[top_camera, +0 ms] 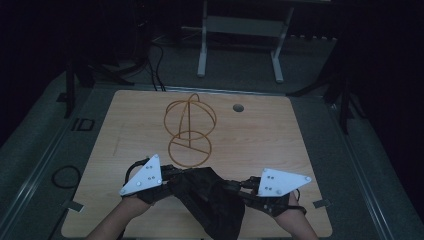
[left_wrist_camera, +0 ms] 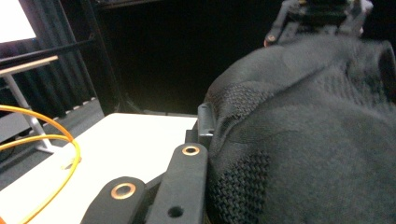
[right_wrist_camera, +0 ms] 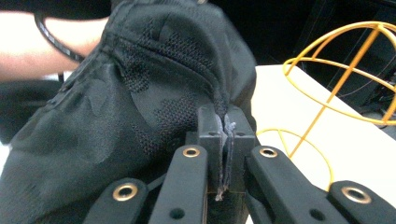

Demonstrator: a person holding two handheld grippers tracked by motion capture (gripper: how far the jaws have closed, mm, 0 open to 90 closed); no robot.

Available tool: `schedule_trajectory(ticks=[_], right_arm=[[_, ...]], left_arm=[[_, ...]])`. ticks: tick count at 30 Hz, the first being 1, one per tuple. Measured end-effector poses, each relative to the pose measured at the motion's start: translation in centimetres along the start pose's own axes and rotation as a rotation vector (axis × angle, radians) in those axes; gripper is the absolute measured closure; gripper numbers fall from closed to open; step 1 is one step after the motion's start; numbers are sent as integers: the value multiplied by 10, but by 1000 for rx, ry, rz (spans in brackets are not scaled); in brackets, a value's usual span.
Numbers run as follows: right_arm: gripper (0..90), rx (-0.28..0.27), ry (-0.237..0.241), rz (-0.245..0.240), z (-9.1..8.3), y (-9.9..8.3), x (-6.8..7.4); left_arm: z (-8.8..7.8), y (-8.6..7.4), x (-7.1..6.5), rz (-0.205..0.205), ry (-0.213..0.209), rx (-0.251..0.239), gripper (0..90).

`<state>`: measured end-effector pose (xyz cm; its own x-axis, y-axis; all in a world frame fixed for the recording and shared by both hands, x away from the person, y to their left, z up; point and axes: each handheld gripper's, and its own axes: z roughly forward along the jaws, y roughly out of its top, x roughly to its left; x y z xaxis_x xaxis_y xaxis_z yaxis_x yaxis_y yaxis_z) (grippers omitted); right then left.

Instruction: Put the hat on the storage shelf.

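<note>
Black garment held between two grippers near the desk's front edge

The left hand-held gripper (top_camera: 169, 173) and right hand-held gripper (right_wrist_camera: 225, 135) were each clamped on the black garment (top_camera: 207, 195); a yellow wire frame (top_camera: 190, 131) stood behind it.

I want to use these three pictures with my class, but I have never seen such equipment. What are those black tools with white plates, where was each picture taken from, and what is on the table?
A person stands at a wooden table with a hand-held claw in each hand. The high view looks down from above; the other two come from cameras riding on each claw. The left claw and right claw each pinch a black mesh cloth between them; in the right gripper view its edge is squeezed between the shut pads. Behind stands a yellow wire stand, untouched.
</note>
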<state>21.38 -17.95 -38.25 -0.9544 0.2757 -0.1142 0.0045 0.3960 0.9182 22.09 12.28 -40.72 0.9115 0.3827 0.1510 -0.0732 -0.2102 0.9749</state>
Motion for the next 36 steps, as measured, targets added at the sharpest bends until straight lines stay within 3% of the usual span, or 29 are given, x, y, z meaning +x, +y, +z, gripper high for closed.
schedule_trajectory(ticks=[4,8,12,18,24,36], right_arm=[[881,-20,1,26,-6,0,-3],[881,-41,-13,33,-13,-1,-5],[882,-50,-36,42,-21,-1,-8],[881,-74,-96,78,-35,-3,-16],[881,-105,-166,106,-50,-5,-25],[881,-142,-334,146,-66,-1,-51]], left_arm=[[3,1,2,-25,36,21,858],[2,0,5,-30,91,48,725],[1,-2,8,-52,123,63,649],[-4,-5,13,-63,185,82,597],[-11,-13,16,-96,212,90,522],[-25,-45,15,-141,292,141,415]])
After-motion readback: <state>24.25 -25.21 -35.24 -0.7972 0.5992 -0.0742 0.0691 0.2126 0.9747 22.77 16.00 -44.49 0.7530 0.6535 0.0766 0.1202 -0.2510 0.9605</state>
